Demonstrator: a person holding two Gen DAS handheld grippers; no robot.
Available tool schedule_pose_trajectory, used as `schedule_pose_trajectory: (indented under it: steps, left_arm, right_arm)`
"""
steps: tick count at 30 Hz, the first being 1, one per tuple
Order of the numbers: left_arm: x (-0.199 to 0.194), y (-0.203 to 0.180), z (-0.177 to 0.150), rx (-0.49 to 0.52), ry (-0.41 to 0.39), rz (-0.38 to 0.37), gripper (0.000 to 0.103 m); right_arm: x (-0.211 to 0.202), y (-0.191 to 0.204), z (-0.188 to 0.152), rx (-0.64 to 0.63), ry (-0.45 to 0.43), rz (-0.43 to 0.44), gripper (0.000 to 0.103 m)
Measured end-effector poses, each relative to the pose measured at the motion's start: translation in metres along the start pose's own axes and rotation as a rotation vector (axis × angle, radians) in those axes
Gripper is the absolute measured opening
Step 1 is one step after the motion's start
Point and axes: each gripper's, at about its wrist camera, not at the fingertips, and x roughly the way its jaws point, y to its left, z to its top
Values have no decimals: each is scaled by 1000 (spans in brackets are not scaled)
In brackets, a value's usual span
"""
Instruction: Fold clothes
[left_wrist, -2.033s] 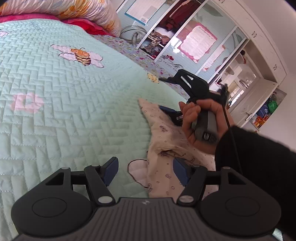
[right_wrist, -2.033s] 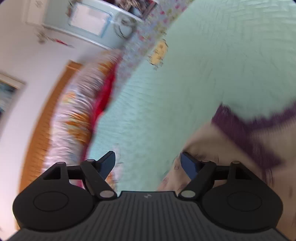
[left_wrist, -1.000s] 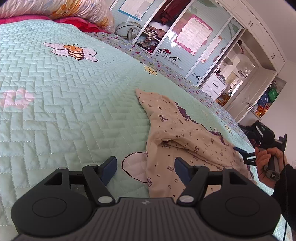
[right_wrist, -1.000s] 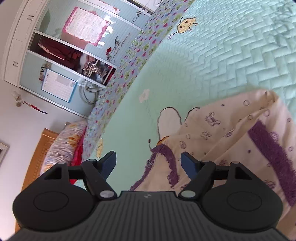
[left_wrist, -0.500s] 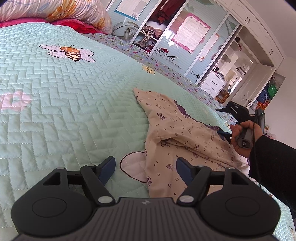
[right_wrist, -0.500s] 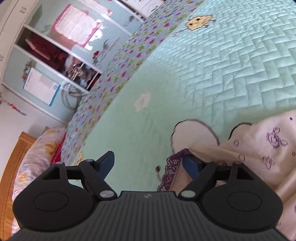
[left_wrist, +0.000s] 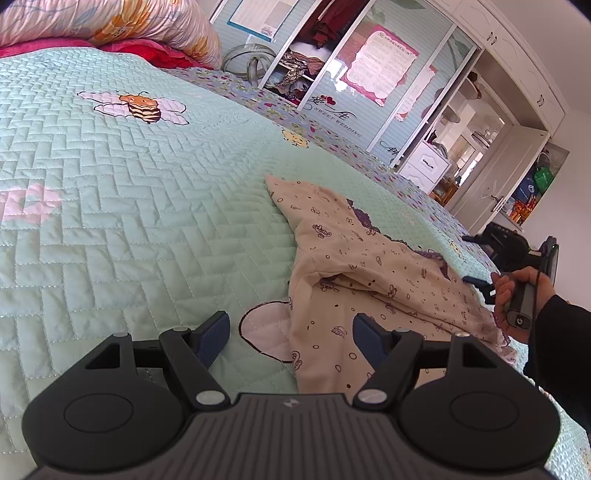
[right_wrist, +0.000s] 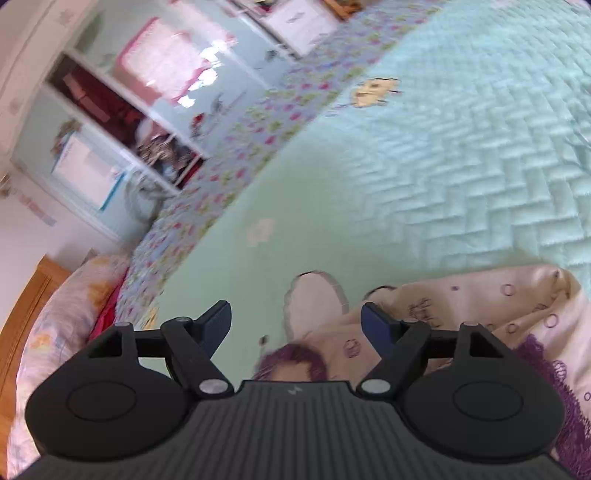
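A cream garment (left_wrist: 354, 273) with small prints and purple lace trim lies crumpled on the mint quilted bed (left_wrist: 129, 206). My left gripper (left_wrist: 291, 338) is open and empty, its jaws wide apart just above the garment's near edge. My right gripper (left_wrist: 476, 282) shows in the left wrist view at the garment's far right edge, held in a hand. In the right wrist view the right gripper (right_wrist: 295, 328) is open and empty, over the garment's (right_wrist: 480, 306) purple-trimmed edge (right_wrist: 291, 360). That view is blurred.
A floral pillow and red bedding (left_wrist: 110, 29) lie at the bed's head. A wardrobe with sliding glass doors (left_wrist: 351, 85) and a white drawer unit (left_wrist: 424, 166) stand past the far side. A wooden headboard (right_wrist: 33, 295) shows in the right wrist view.
The right gripper swept from over the garment's middle out to its right edge and has turned slightly. The left gripper stayed open over the near edge. The garment lies flatter than two seconds ago.
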Motion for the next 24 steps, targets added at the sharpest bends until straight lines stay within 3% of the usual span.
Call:
schedule_pose_trajectory:
  steps: [2, 4, 8, 9, 11, 12, 16, 20, 24]
  left_arm:
    - [0, 0, 0, -2, 0, -1, 76]
    - [0, -1, 0, 1, 0, 0, 76]
    - [0, -1, -1, 0, 0, 0, 76]
    - [0, -1, -1, 1, 0, 0, 76]
    - [0, 0, 0, -2, 1, -3, 77]
    - [0, 1, 0, -6, 2, -5, 77]
    - [-1, 1, 0, -10, 2, -8, 77]
    - [-1, 1, 0, -10, 1, -8, 77]
    - [0, 0, -1, 0, -2, -5, 77]
  right_arm:
    - [4, 7, -3, -70, 36, 10, 81]
    - [17, 2, 5, -86, 48, -43, 81]
    - [13, -2, 5, 19, 10, 31, 82]
    - [14, 1, -1, 14, 41, 70, 83]
    - [26, 12, -7, -64, 86, -10, 83]
    - [27, 14, -7, -91, 51, -79, 82]
    - [-11, 16, 3, -82, -102, -79, 82]
    - [-44, -7, 18, -63, -54, -35, 82]
    - [-47, -31, 31, -136, -36, -126, 82]
